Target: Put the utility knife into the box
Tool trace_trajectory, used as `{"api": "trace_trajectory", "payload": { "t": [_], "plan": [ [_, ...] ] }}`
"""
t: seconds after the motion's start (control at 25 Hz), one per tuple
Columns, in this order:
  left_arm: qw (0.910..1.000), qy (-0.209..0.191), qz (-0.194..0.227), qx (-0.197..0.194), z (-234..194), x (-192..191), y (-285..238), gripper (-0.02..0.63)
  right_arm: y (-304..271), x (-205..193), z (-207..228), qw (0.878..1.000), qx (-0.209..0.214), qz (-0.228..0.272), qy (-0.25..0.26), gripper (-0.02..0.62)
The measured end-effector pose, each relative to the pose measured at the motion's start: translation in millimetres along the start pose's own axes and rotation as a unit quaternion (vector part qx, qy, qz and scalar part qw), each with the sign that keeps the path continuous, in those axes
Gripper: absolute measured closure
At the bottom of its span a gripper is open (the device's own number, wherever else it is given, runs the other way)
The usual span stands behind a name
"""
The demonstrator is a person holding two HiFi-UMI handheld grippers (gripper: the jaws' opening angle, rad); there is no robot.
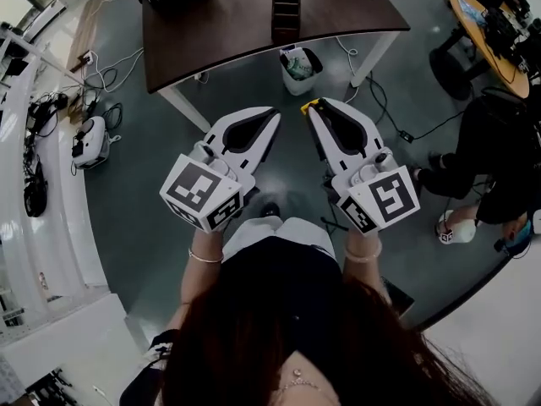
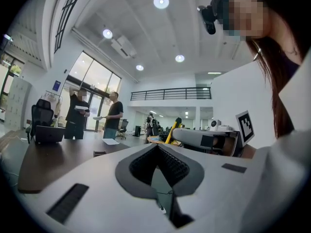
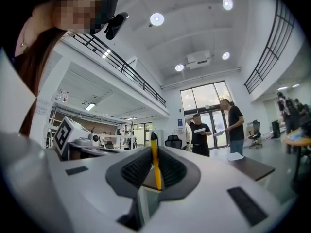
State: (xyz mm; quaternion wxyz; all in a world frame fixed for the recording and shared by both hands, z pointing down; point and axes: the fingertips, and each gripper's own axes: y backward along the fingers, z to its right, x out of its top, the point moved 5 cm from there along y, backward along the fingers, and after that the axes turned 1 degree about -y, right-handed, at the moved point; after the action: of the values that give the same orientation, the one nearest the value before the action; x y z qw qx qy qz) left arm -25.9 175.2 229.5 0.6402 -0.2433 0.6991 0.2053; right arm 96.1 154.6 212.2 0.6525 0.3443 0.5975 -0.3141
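The left claw [image 1: 270, 115] and the right claw [image 1: 316, 108] make two, held side by side above the floor. The right one pinches the one yellow utility knife [image 3: 155, 160]. The left one is pressed together with nothing in it. One dark box [image 1: 286, 15] stands on the brown counter [image 1: 220, 24], well apart from the knife. One white bin [image 1: 300, 70] sits on the floor between them.
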Motion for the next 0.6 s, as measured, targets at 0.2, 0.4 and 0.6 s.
{"api": "trace_trajectory", "payload": {
  "t": [0.2,0.4,0.6],
  "plan": [
    [0.9999,0.008,-0.006,-0.004,-34.0,-0.2,-27.2,0.604,-33.1,-1.9,25.6,1.0,-0.002,0.001,-0.007,0.543],
    [0.9998,0.019,-0.009,0.001,-71.4,-6.6,-62.8,0.604,-67.9,-15.0,66.5,1.0,0.0,-0.007,-0.018,0.543],
    [0.9997,0.022,-0.006,0.005,-121.6,-10.6,-120.5,0.604,-117.6,-25.8,127.3,1.0,0.007,-0.001,-0.026,0.543]
  ]
}}
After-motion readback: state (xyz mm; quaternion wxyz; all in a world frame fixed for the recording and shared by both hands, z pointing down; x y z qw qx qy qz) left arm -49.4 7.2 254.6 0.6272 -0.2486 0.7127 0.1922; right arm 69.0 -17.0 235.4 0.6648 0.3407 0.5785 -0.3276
